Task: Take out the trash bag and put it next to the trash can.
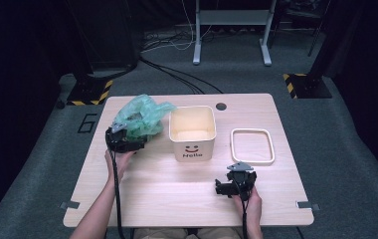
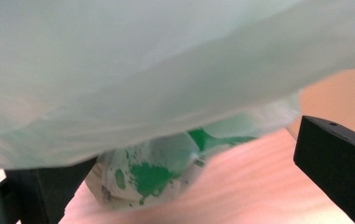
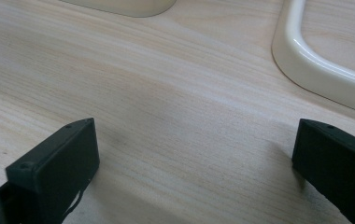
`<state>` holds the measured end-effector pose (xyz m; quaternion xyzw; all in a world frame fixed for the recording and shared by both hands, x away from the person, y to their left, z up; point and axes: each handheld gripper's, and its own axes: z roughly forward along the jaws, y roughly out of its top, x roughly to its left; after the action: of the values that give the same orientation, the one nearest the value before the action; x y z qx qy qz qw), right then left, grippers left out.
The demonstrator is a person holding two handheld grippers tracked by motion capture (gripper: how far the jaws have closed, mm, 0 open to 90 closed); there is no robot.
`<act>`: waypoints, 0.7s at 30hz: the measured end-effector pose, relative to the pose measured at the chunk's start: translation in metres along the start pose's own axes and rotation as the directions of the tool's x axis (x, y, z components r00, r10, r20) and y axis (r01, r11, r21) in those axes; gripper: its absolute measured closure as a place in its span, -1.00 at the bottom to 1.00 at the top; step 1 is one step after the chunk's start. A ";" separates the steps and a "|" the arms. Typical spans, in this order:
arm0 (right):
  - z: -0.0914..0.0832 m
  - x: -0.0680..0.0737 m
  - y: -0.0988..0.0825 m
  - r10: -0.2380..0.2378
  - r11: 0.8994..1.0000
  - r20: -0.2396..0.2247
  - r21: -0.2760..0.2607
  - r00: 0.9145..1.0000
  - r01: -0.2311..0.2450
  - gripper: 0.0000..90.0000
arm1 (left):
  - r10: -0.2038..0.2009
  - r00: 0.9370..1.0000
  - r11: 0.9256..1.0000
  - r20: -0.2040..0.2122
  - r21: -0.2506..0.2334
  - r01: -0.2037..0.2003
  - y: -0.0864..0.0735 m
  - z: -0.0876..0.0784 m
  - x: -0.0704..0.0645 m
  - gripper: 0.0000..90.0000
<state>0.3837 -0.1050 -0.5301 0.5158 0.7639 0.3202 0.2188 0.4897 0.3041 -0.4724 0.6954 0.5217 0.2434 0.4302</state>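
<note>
Left gripper [image 1: 126,141]: jaws stand wide apart in the left gripper view, one black jaw at each lower corner. Pale green plastic bag [image 2: 166,84] drapes over and between them; pads do not press on it. A crumpled fold with darker green print sits low between the jaws, resting on the table [image 2: 269,186].

High view: the bag [image 1: 141,117] lies bunched at the left rear of the table, just ahead of the left gripper and touching its front end. Left hand [image 1: 119,162] holds the gripper from behind; cable trails down along the forearm.

Right gripper [image 1: 236,181]: jaws also spread apart in the right gripper view, nothing between them but bare wood grain. It rests low at the front right of the table, held by the right hand [image 1: 247,200].

Beyond the right jaws: a cream rectangular frame [image 3: 325,70] lies flat on the table, ahead and to the right. In the high view this frame [image 1: 252,146] sits just right of the cream square bin [image 1: 193,133], apart from it. The bin stands upright at table centre, open at the top, a smiley and "Hello" on its front face. The bag's right edge comes up beside the bin's left wall; contact cannot be told.
</note>
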 end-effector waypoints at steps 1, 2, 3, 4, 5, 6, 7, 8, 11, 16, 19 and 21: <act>0.000 0.000 0.000 0.000 1.000 -0.001 0.000 1.000 0.000 -1.00 | 0.002 1.000 1.000 0.001 0.002 -0.002 -0.002 -0.002 -0.001 -1.00; 0.000 0.000 0.000 0.001 1.000 -0.001 0.001 1.000 -0.001 -1.00 | 0.005 1.000 1.000 0.002 0.004 -0.005 -0.004 -0.004 -0.002 -1.00; 0.000 0.000 0.000 0.000 1.000 -0.001 0.001 1.000 0.000 -1.00 | 0.003 1.000 1.000 0.008 0.003 -0.003 -0.006 -0.006 -0.002 -1.00; 0.000 0.000 0.000 0.001 1.000 -0.001 0.001 1.000 -0.001 -1.00 | -0.001 1.000 1.000 0.012 0.004 0.001 -0.009 -0.008 -0.003 -1.00; 0.000 0.000 0.000 0.001 1.000 0.000 0.001 1.000 -0.001 -1.00 | -0.003 1.000 1.000 0.016 0.002 0.003 -0.011 -0.010 -0.004 -1.00; 0.000 0.000 0.000 0.000 1.000 -0.001 0.001 1.000 0.000 -1.00 | -0.002 1.000 1.000 0.017 0.001 0.002 -0.014 -0.013 -0.005 -1.00; 0.000 0.000 0.000 0.000 1.000 -0.001 0.001 1.000 0.000 -1.00 | -0.002 1.000 1.000 0.020 0.003 0.002 -0.017 -0.016 -0.006 -1.00; 0.000 0.000 0.000 0.000 1.000 -0.001 0.000 1.000 0.000 -1.00 | -0.001 1.000 1.000 0.026 0.002 0.001 -0.020 -0.018 -0.007 -1.00; 0.000 0.000 0.000 0.000 1.000 -0.001 0.000 1.000 0.000 -1.00 | 0.006 1.000 1.000 0.029 0.009 -0.006 -0.029 -0.026 -0.009 -1.00; 0.000 0.000 0.000 0.000 1.000 -0.001 0.000 1.000 0.000 -1.00 | 0.001 0.999 0.999 0.042 0.040 -0.002 -0.051 -0.037 -0.011 -1.00; 0.000 0.000 0.000 0.000 1.000 -0.001 0.001 1.000 0.000 -1.00 | 0.008 0.999 0.997 0.042 0.071 -0.011 -0.064 -0.041 -0.013 -1.00; 0.000 0.000 0.000 0.000 1.000 -0.001 0.001 1.000 0.000 -1.00 | 0.001 0.999 0.996 0.051 0.094 -0.006 -0.072 -0.042 -0.014 -1.00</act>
<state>0.3836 -0.1049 -0.5301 0.5158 0.7640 0.3202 0.2182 0.4142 0.3116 -0.5106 0.7219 0.5201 0.2013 0.4096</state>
